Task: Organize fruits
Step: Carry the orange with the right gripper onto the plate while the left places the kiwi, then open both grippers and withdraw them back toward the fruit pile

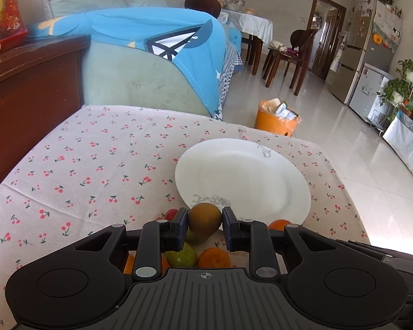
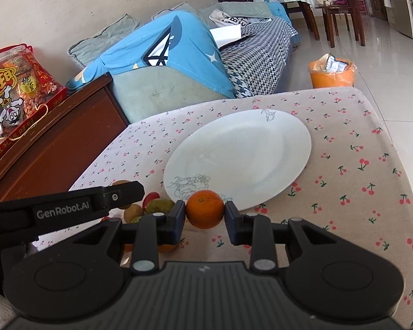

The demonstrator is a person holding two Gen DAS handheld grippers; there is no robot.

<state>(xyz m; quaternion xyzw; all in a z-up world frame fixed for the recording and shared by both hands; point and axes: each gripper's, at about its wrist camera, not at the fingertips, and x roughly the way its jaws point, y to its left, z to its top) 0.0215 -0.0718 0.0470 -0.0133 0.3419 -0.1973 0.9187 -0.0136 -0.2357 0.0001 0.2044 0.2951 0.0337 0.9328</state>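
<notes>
My left gripper (image 1: 205,224) is shut on a brown kiwi (image 1: 205,222), held just before the near rim of the white plate (image 1: 245,176). Below it lie a green pear (image 1: 181,255), oranges (image 1: 214,258) and a red fruit (image 1: 170,214) on the cloth. My right gripper (image 2: 205,213) is shut on an orange (image 2: 204,209) at the near rim of the plate (image 2: 239,154). The left gripper (image 2: 118,195) shows at the left of the right wrist view, above kiwis (image 2: 132,211) and a red fruit (image 2: 150,199).
The table has a cherry-print cloth (image 1: 96,165). A wooden cabinet (image 1: 27,88) stands at its left, with a red snack bag (image 2: 16,88) on it. A sofa (image 1: 151,82) lies behind, and an orange bin (image 1: 276,118) stands on the floor past the far edge.
</notes>
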